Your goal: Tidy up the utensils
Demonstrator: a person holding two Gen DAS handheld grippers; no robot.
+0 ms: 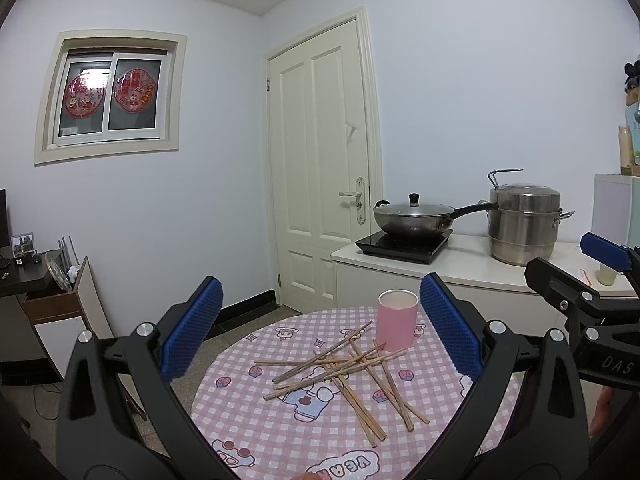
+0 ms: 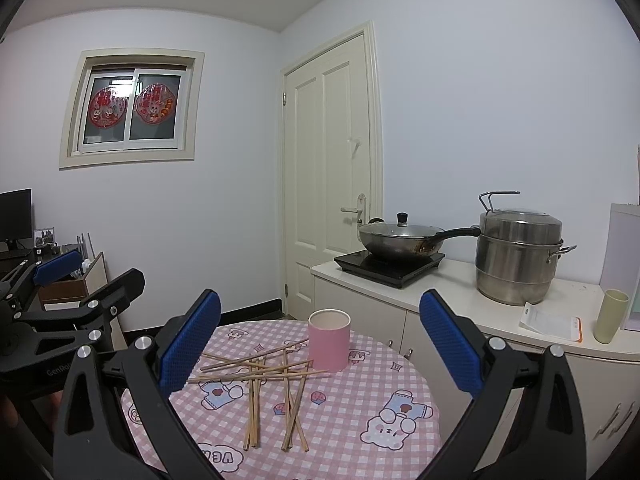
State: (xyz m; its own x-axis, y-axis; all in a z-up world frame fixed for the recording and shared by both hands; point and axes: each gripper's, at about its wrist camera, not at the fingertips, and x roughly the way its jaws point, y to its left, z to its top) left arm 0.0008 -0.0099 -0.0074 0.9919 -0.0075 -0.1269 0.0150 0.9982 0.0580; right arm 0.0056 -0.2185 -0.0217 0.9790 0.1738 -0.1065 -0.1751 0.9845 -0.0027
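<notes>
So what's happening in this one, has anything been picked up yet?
Not yet. A person holds two grippers above a round table with a pink checked cloth. The left gripper and right gripper are both open and hold nothing. A loose pile of wooden chopsticks lies crisscrossed on the cloth, and a pink cup stands upright just behind the pile, with nothing sticking out of it.

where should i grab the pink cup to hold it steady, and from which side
Grip the pink cylindrical paper cup across its straight side wall, about mid-height, coming in level from the right with the right tool, which is open. The cup stands upright with its mouth open, and the scattered wooden chopsticks lie against its left and front base, so that side is crowded.
</notes>
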